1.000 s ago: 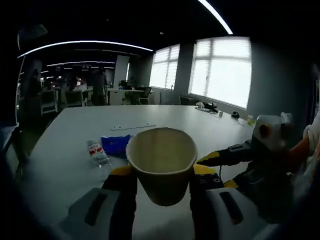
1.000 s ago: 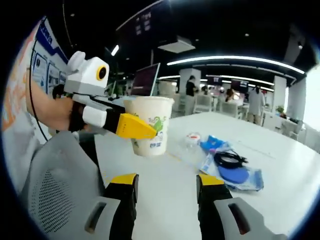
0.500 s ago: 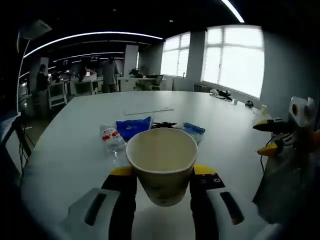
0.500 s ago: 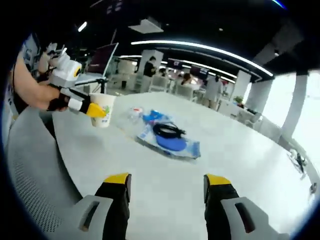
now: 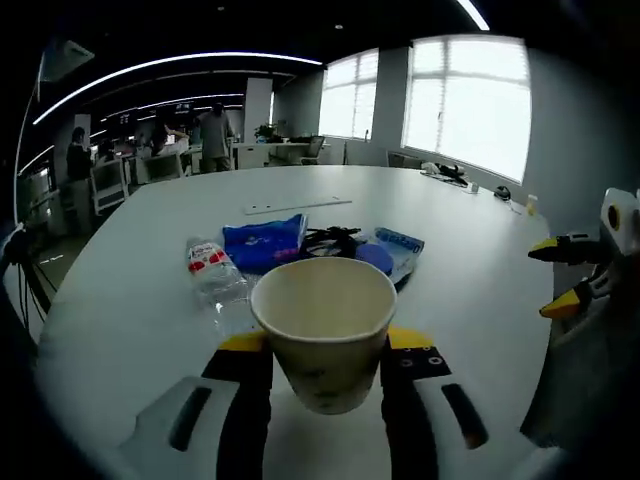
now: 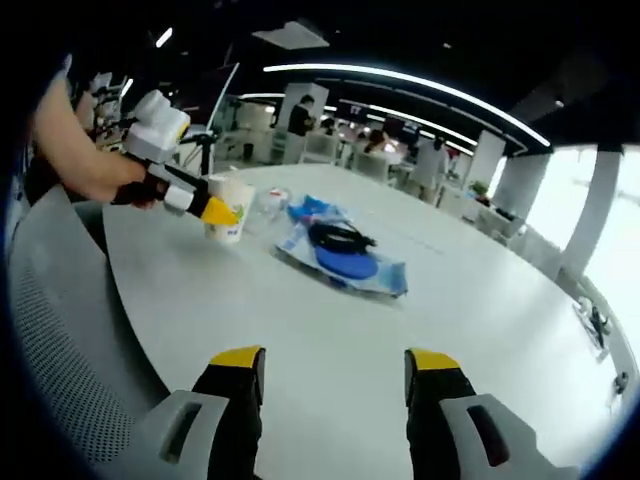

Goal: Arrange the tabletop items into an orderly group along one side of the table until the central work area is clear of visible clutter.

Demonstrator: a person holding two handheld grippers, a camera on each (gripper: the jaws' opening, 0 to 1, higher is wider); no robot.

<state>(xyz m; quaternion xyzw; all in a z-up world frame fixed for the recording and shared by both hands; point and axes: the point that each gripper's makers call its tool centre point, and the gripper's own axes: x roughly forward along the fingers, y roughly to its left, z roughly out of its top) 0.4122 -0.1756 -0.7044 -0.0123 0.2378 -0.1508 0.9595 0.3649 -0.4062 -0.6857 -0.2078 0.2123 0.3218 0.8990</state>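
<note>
Two jaws of the left gripper (image 5: pixel 322 350) are squeezing a paper cup (image 5: pixel 324 325) upright above the table (image 5: pixel 120 300), probably for carrying to the side. Right gripper view: right gripper (image 6: pixel 335 365) is hovering, jaws apart and empty, cup near the bottle (image 6: pixel 268 203) and blue bags (image 6: pixel 345 262).

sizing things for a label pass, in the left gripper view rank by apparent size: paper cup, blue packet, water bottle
1. paper cup, largest, though closest to the camera
2. blue packet
3. water bottle, looks close to the packet, so that order is unsure
</note>
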